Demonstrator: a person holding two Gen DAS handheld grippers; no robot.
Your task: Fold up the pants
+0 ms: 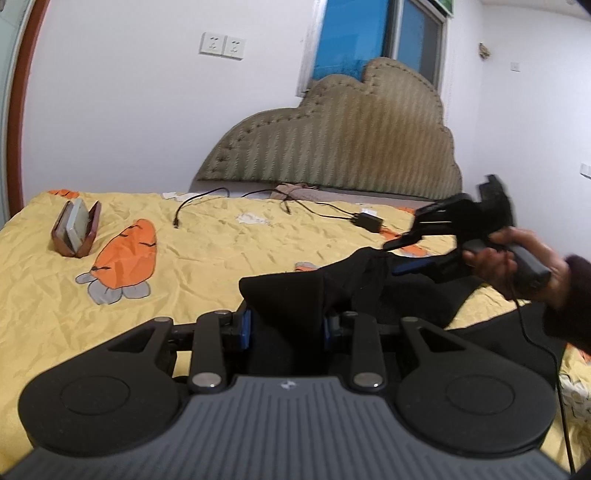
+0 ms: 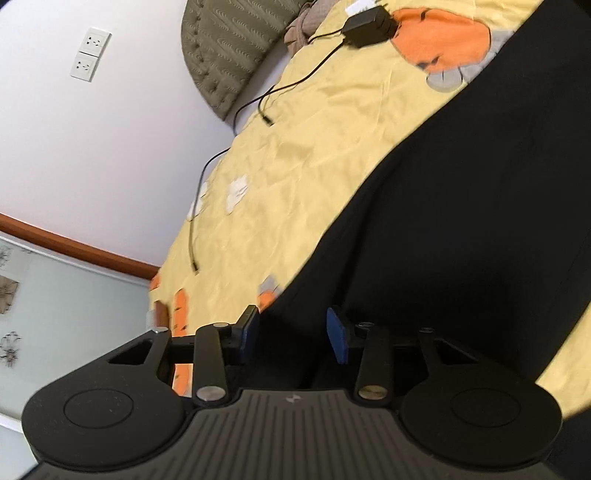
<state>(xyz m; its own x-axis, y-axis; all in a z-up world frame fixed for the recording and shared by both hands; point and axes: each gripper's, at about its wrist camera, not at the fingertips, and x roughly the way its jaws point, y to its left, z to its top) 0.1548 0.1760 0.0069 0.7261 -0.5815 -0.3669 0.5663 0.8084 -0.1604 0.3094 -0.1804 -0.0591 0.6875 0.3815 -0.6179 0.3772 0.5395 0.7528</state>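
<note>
Black pants (image 1: 295, 295) lie on a yellow carrot-print bedsheet (image 1: 207, 254). My left gripper (image 1: 286, 328) has its blue-padded fingers (image 1: 244, 328) around a raised bunch of the black cloth, with a wide gap between them. My right gripper (image 1: 410, 254), held in a hand, shows at the right of the left wrist view with its fingers on the pants' far edge. In the right wrist view, rolled sideways, my right gripper (image 2: 295, 334) has black cloth (image 2: 461, 221) between its blue pads (image 2: 338, 339), which stand apart.
A brown case holding a phone (image 1: 75, 229) stands at the bed's left. A black charger brick (image 1: 367, 221) with trailing cables (image 1: 192, 203) lies near the padded headboard (image 1: 351, 140). The brick also shows in the right wrist view (image 2: 369, 22). White wall with sockets (image 1: 221, 46).
</note>
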